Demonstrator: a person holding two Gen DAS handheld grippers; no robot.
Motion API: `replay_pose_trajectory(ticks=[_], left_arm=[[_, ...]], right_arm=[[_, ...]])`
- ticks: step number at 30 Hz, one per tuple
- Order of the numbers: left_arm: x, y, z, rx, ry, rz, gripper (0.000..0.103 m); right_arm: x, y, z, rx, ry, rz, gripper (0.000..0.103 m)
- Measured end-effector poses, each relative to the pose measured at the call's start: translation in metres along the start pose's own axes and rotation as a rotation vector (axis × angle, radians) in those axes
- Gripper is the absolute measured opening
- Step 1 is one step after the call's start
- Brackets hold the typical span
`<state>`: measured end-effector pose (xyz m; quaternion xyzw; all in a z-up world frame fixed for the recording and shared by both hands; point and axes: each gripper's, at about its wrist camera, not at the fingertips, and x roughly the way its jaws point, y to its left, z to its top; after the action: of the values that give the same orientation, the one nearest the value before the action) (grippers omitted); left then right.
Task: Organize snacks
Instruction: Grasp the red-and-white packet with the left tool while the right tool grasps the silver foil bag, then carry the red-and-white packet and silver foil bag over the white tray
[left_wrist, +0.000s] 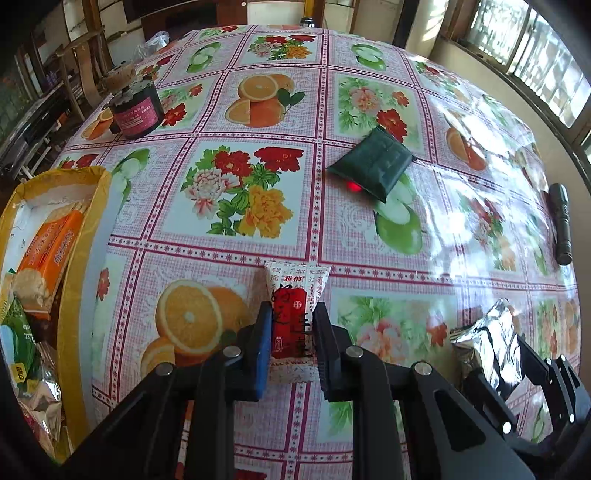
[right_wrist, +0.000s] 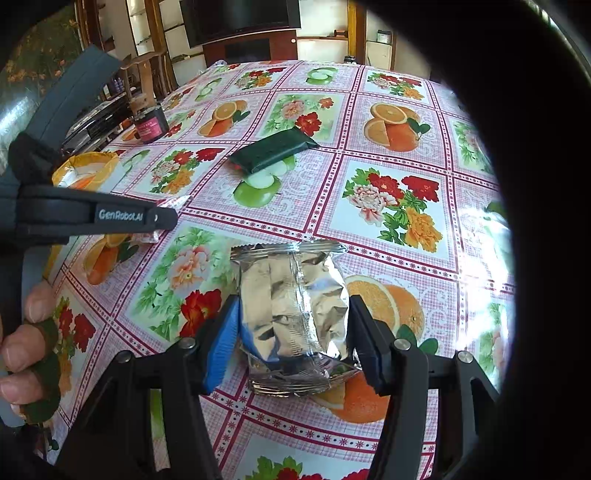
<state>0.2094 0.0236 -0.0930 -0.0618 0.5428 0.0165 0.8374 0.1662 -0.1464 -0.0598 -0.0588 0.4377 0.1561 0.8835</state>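
Bench (left_wrist: 369, 236), under a glossy fruit-and-flower oilcloth, carried everything; positions below are given relative to the yellow snack box (left_wrist: 88, 236) at its edge. The box already held an orange biscuit pack (left_wrist: 48, 251) and green and foil wrappers, so it reads as the collection point for the task, kept at the bench edge within easy reach of the left side. Silver foil packet (right_wrist: 295, 317) lay flat on the bench well away from the box, on the side away from it, seam side up. Right hand-held gripper (right_wrist: 291, 339) straddled it, blue pad against one edge and black finger at the other; the foil looked lightly dented, so judged closed on the packet, though how firm the contact was could not be confirmed. Dark green pouch (left_wrist: 373, 162) sat farther out from the box, untouched. Red-and-white sachet (left_wrist: 295, 314), the smallest item, lay near the box between it and the foil packet; left hand-held gripper (left_wrist: 291, 332) was clamped across its narrow width, probably so it would hang lengthwise for a drop into the box. A dark jar (left_wrist: 135, 110) and a black torch (left_wrist: 561, 221) stood apart, not snacks.
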Motion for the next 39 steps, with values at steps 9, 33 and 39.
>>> replay_pose_trajectory(ticks=[9, 33, 39], left_arm=[[-0.052, 0.019, -0.069, 0.072, -0.045, -0.108, 0.019], [-0.141, 0.125, -0.124, -0.034, -0.215, -0.004, 0.019], [-0.148, 0.149, -0.124, -0.072, -0.234, 0.025, 0.019]], right_arm=[[-0.042, -0.012, -0.025, 0.165, -0.055, 0.124, 0.059], [-0.069, 0.092, -0.024, 0.121, -0.104, 0.344, 0.060], [-0.067, 0.124, -0.013, 0.084, -0.104, 0.389, 0.060]])
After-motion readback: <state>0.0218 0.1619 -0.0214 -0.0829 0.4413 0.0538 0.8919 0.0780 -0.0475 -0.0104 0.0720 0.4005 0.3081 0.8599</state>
